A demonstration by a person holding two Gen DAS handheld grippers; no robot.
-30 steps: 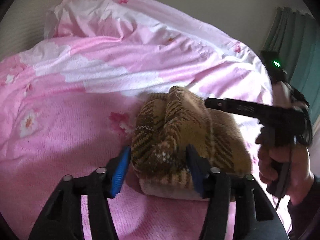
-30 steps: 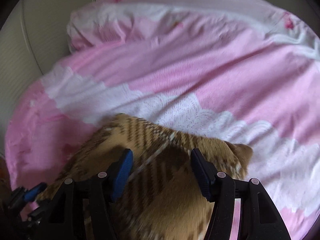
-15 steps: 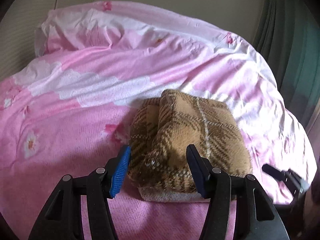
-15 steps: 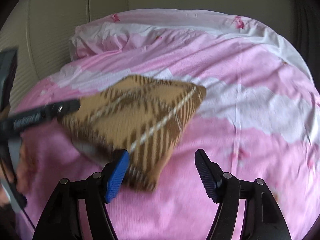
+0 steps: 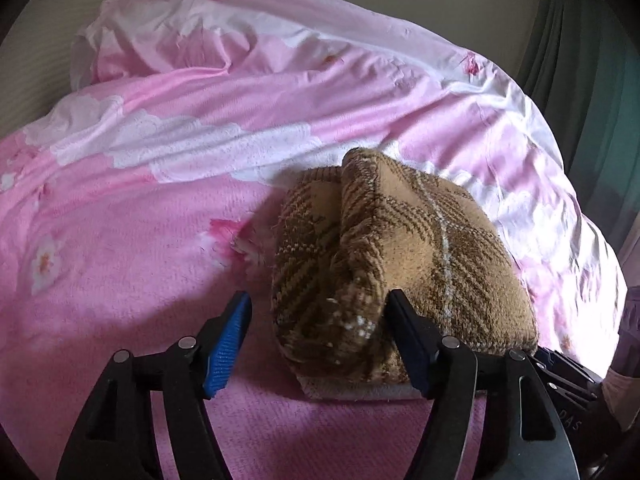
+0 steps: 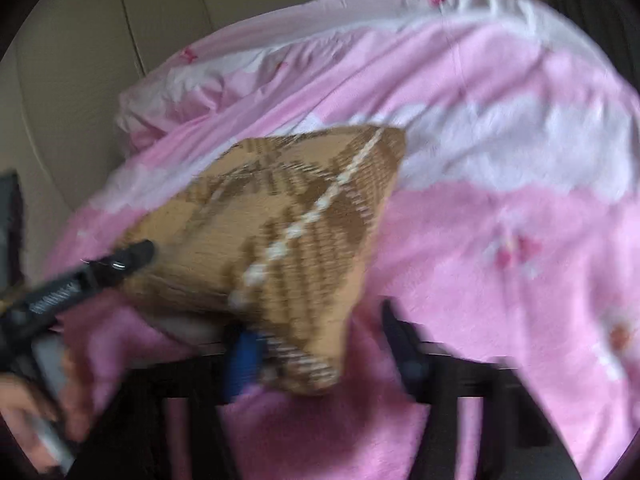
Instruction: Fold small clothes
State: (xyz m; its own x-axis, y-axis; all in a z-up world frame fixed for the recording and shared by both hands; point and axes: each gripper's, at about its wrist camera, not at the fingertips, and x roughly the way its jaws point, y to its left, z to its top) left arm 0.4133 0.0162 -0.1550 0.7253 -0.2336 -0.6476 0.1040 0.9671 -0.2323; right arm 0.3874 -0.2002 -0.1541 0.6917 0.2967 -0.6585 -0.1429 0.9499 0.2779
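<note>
Left gripper (image 5: 318, 334) jaws spread wide, nothing pinched; near corner of folded brown plaid garment (image 5: 400, 264) sitting between them, right finger (image 5: 408, 340) touching its side, blue-padded left finger (image 5: 228, 340) apart from it. Right gripper (image 6: 320, 350) jaws also spread, not clamping; heavy motion blur in right wrist view, garment corner (image 6: 288, 248) overlapping the blue-padded finger (image 6: 244, 356), contact unclear. Garment folded into a thick bundle, pale underlayer showing along its near bottom edge, lying on the pink floral bed cover (image 5: 132, 248). Left gripper's far tip (image 6: 128, 258) seen in right wrist view against the garment's left edge, hand (image 6: 24, 412) on its handle at lower left. White scalloped band (image 5: 208, 148) across the cover behind the garment. Green curtain (image 5: 596, 92) at right edge, beige wall (image 6: 80, 80) behind the bed.
</note>
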